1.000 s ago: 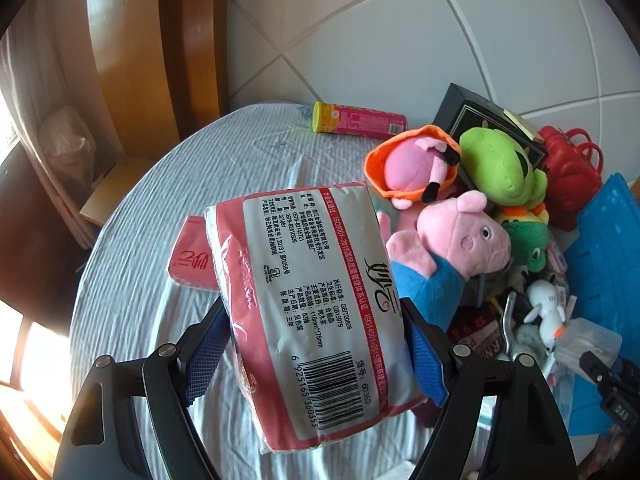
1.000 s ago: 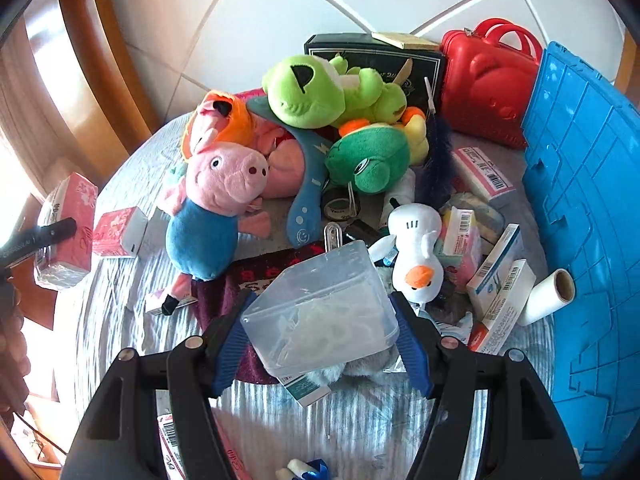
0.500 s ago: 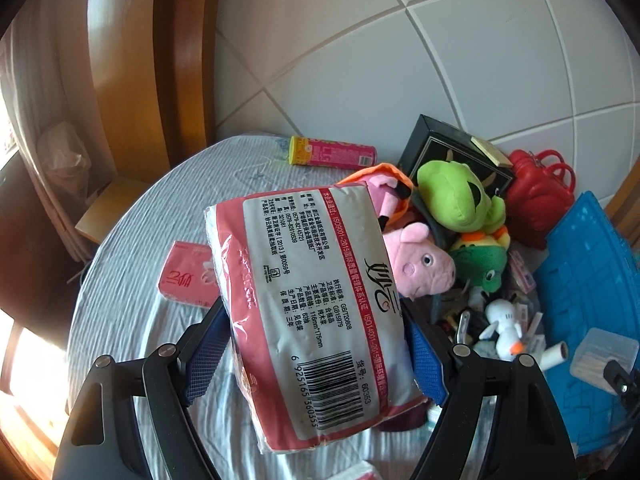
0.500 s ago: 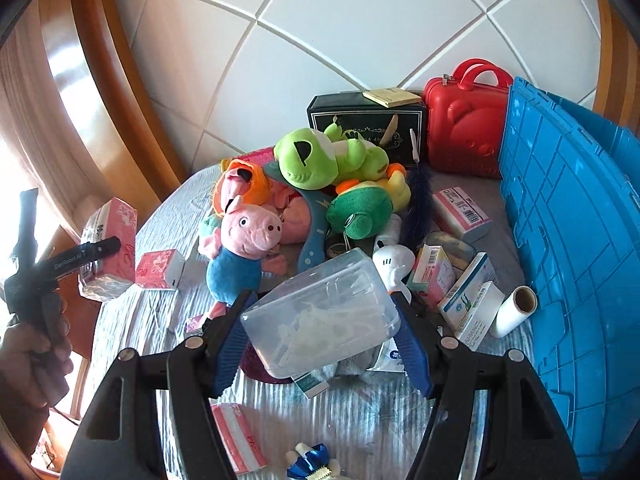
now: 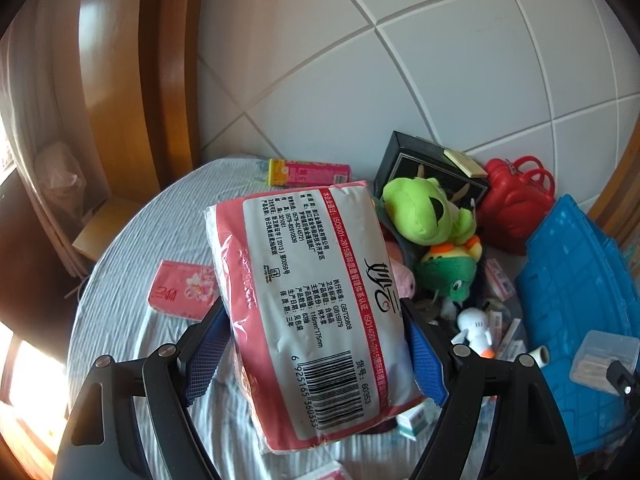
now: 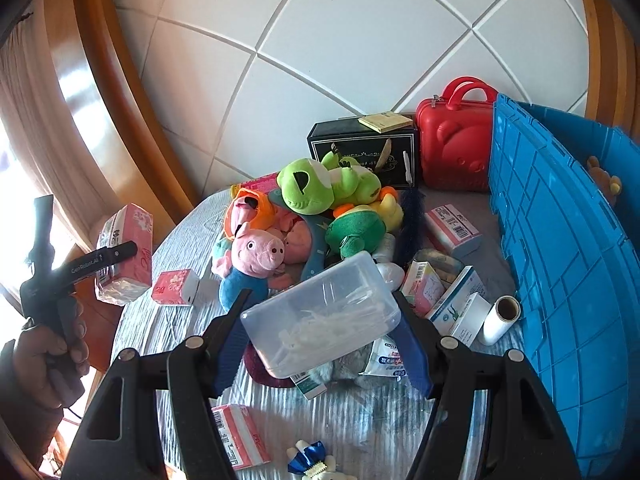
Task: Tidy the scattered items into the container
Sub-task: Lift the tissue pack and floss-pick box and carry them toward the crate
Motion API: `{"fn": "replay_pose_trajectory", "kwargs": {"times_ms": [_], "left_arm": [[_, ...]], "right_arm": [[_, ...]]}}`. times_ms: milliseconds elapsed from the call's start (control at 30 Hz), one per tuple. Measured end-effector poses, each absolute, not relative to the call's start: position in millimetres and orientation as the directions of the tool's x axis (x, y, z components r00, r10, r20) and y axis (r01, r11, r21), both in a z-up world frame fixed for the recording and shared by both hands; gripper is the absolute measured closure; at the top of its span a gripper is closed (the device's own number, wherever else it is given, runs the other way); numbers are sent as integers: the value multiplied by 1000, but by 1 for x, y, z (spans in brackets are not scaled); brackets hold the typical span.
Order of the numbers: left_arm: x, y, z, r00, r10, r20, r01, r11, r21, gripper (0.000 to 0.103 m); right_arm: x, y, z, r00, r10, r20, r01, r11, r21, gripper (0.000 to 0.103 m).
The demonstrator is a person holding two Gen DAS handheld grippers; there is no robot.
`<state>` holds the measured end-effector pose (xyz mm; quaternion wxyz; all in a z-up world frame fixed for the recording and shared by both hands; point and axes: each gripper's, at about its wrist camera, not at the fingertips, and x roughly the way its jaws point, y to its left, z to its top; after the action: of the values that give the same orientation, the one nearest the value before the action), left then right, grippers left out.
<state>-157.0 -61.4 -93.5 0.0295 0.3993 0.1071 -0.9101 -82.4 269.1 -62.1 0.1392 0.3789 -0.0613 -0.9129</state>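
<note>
- The left gripper had its jaws clamped on a pink tissue pack, squeezing the soft wrapper from both long sides so the pack stood up out of the grip, lifted clear of the surface.
- The right gripper had its jaws closed on a clear plastic box, tilted and raised above the clutter, probably so it could be carried without catching on anything below.
- Both loads were up in the air, which suggested a carry toward the blue crate standing at the right edge of the surface; neither was over its opening yet.
- In the left view the plastic box showed against the crate's wall, so it appeared nearer the crate than the tissue pack was.
- Much was left scattered: a heap of stuffed toys in the middle, small cartons just beside the crate, and a small tissue packet lying flat, apart from the heap.
</note>
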Motion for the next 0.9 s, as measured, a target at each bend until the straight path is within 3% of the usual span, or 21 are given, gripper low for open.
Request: {"fn": "replay_pose_trajectory", "kwargs": {"times_ms": [900], "left_arm": [[-143, 77, 9, -778, 60, -626, 11, -994, -110, 22]], "right_arm": [[-70, 369, 6, -761, -365, -537, 262, -929, 261, 38]]}}
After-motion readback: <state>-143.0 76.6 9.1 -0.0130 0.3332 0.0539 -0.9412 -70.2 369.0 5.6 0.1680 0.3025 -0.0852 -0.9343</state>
